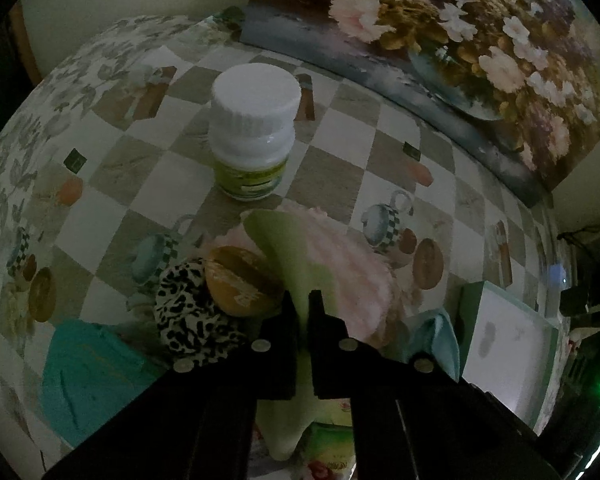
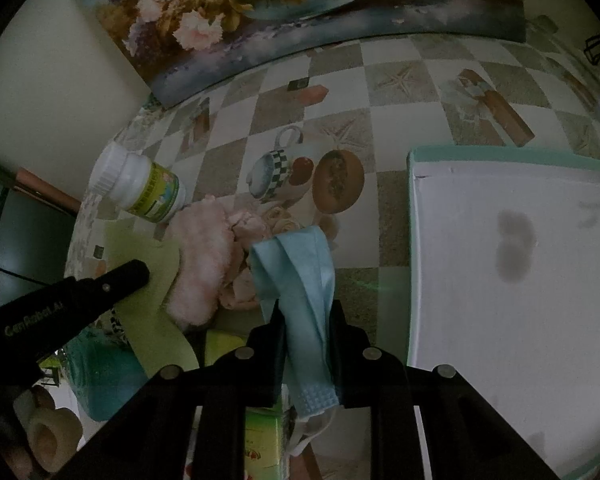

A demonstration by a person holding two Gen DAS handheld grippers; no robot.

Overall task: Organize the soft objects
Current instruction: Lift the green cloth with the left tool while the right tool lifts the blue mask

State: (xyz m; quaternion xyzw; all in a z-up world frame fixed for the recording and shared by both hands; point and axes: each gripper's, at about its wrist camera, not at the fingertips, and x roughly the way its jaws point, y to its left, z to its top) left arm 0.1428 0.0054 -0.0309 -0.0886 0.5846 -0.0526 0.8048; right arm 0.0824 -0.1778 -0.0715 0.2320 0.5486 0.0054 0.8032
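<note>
1. The left gripper [image 1: 303, 300] pinched a pale green cloth [image 1: 288, 248] at lower centre, jaws nearly together.
2. The right gripper [image 2: 306, 312] clamped a blue face mask [image 2: 300, 272], lower centre, beside a pink fluffy item [image 2: 204, 256].
3. "GenRobot.AI" read on the black arm at lower left.
4. The white bottle's [image 2: 140, 184] green label was unreadable.

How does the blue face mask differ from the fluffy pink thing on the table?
The blue face mask is thin, smooth and pleated; the fluffy pink thing is thick and furry. The mask hangs folded between the fingers of the right gripper, while the pink thing lies on the table, ungripped. The mask has white ear loops; the pink thing shows none. Both are soft.
</note>
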